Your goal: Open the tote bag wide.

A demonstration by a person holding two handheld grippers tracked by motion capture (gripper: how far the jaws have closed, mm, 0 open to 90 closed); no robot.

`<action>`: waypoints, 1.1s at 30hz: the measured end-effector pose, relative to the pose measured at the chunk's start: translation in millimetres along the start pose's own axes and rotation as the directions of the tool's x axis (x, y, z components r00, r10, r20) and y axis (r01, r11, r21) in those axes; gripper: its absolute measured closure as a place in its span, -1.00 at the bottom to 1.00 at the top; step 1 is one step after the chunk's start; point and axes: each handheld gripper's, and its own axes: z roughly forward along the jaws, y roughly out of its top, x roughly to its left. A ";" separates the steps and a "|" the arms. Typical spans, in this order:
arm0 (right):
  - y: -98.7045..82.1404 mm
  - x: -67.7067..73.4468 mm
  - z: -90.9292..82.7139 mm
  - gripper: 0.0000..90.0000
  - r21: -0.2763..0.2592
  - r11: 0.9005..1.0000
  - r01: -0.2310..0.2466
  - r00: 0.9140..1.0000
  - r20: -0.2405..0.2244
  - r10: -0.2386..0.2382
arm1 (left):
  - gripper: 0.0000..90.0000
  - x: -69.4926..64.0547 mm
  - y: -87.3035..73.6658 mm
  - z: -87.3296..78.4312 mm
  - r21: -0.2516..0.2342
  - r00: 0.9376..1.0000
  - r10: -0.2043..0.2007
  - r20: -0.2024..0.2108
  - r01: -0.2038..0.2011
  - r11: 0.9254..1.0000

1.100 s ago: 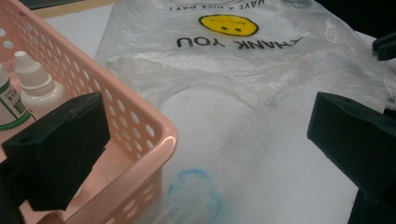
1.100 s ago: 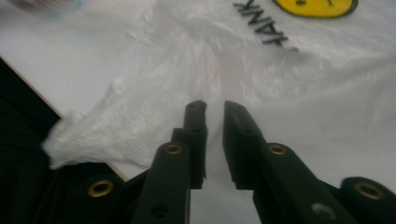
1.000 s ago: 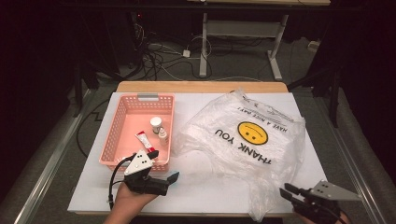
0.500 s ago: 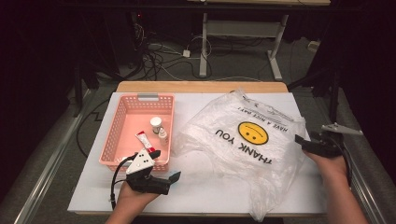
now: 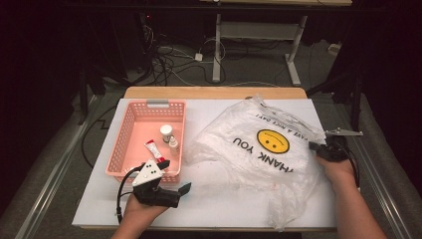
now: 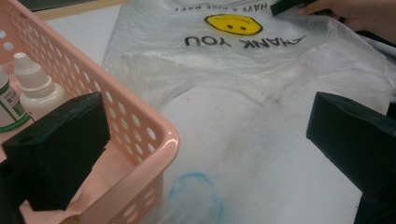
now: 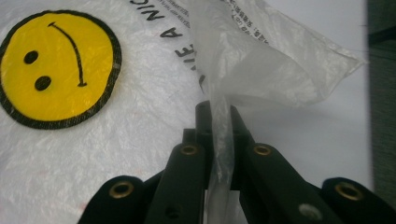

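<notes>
A clear plastic bag (image 5: 259,149) printed with a yellow smiley and "THANK YOU" lies crumpled on the white table. At its right edge, my right gripper (image 5: 314,146) has just been closing and is now shut on a pinched fold of the bag (image 7: 261,60); in the right gripper view the film runs between the jaws of that gripper (image 7: 218,109). My left gripper (image 5: 175,175) rests open near the front corner of a pink basket (image 5: 115,149). One jaw of the left gripper (image 6: 205,140) overlaps the basket rim (image 6: 154,126), and nothing is between the jaws.
The basket holds a white-capped bottle (image 5: 165,132), a small dropper bottle (image 5: 173,144) and a red tube (image 5: 153,149). A faint blue ring stain (image 6: 194,196) marks the table (image 5: 224,209) in front of the basket. Dark floor, cables and table legs lie beyond the far edge.
My right hand moved from the table's front right corner up to the bag's right edge, and its jaws closed on the plastic. The left hand stayed put.
</notes>
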 end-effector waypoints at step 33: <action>-54.2 39.6 -99.2 -1.00 -0.235 0.971 0.052 0.997 -0.037 -0.063 | -1.00 14.3 3.3 -20.5 -0.038 0.996 -0.053 -0.078 0.050 0.998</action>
